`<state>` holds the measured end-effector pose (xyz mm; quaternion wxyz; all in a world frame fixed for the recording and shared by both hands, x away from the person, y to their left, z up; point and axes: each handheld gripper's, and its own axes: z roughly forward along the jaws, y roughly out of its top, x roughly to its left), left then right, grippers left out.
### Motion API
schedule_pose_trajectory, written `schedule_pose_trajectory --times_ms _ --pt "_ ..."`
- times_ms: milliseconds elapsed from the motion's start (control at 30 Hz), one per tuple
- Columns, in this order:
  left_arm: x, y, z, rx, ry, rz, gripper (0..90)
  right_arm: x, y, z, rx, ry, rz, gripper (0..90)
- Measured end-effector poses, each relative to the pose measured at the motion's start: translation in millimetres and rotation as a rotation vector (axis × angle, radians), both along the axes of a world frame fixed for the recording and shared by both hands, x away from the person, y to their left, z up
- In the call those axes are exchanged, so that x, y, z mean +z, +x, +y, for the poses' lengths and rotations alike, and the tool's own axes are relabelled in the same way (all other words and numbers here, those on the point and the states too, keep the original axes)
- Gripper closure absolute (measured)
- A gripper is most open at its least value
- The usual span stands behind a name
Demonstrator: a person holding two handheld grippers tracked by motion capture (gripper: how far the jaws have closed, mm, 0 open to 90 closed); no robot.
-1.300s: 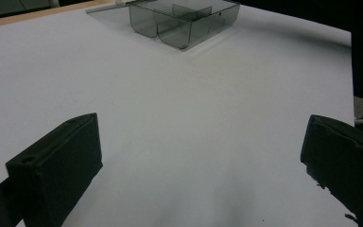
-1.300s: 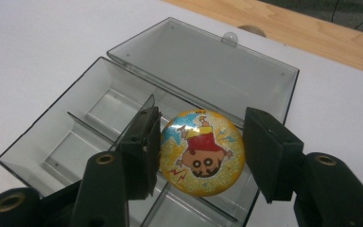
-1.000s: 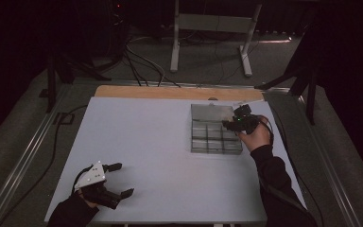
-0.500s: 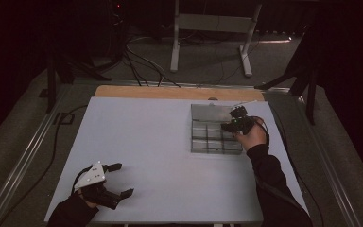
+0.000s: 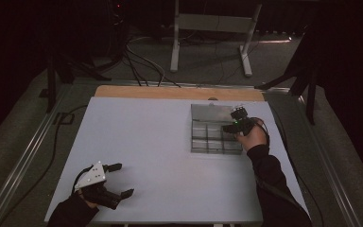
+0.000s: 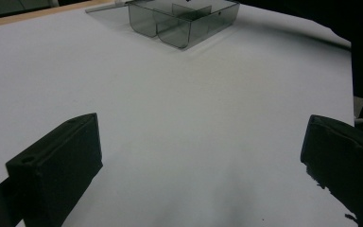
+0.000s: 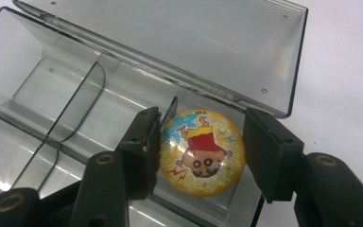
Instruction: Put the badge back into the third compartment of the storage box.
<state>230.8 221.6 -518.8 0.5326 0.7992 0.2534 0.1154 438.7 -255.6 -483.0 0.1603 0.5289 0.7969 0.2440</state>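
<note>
A clear grey compartment box [image 5: 199, 142] lies on the right side of the white table, its lid [image 7: 194, 42] folded back flat. My right gripper [image 5: 234, 124] hangs over the box's far right corner, shut on a glittery yellow ball [image 7: 202, 158] that bears a cartoon figure. The ball sits low over the corner compartment [image 7: 236, 203], and I cannot tell if it touches the floor. My left gripper [image 5: 125, 179] rests at the table's near left corner, open, with nothing between its fingers. In the left gripper view the box [image 6: 179, 21] stands far ahead of that gripper [image 6: 201, 156].
The other compartments [image 7: 66, 85] of the box look bare. A wooden strip [image 5: 170, 92] runs along the table's far edge. Beyond it are a dark floor, cables [image 5: 142, 66] and a metal stand [image 5: 208, 23].
The right gripper has sunk slightly toward the box with the ball in it. The left gripper has stayed in place.
</note>
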Motion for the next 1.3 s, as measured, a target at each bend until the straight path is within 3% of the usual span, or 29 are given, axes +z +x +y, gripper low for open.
schedule_pose_trajectory --times_ms 233,467,533,667,733,867,1300 --pt "0.0 0.0 0.3 0.002 -0.001 0.002 0.0 4.8 -2.9 -1.2 0.016 0.009 -0.026 45.7" --pt "0.2 -0.6 0.2 0.001 0.002 -0.001 0.0 13.7 -7.8 -1.7 0.012 0.046 -0.037 21.1" --pt "0.1 -0.2 0.1 0.0 0.001 -0.001 0.0 17.8 -11.1 -0.6 0.037 0.052 -0.047 14.4" --pt "0.3 -0.5 0.0 0.0 0.003 -0.002 0.0 24.5 -17.1 0.1 0.081 0.077 -0.055 11.1" --pt "0.5 -0.3 0.1 0.001 0.002 -0.002 0.0 30.5 -22.8 1.9 0.135 0.109 -0.066 3.8" --pt "0.4 -0.6 -0.2 0.0 0.005 -0.003 0.0 36.5 -32.9 5.7 0.174 0.147 -0.119 0.0" --pt "0.7 -0.5 0.0 0.002 -0.002 -0.002 0.0 52.0 -65.5 19.8 0.299 0.24 -0.114 0.0"
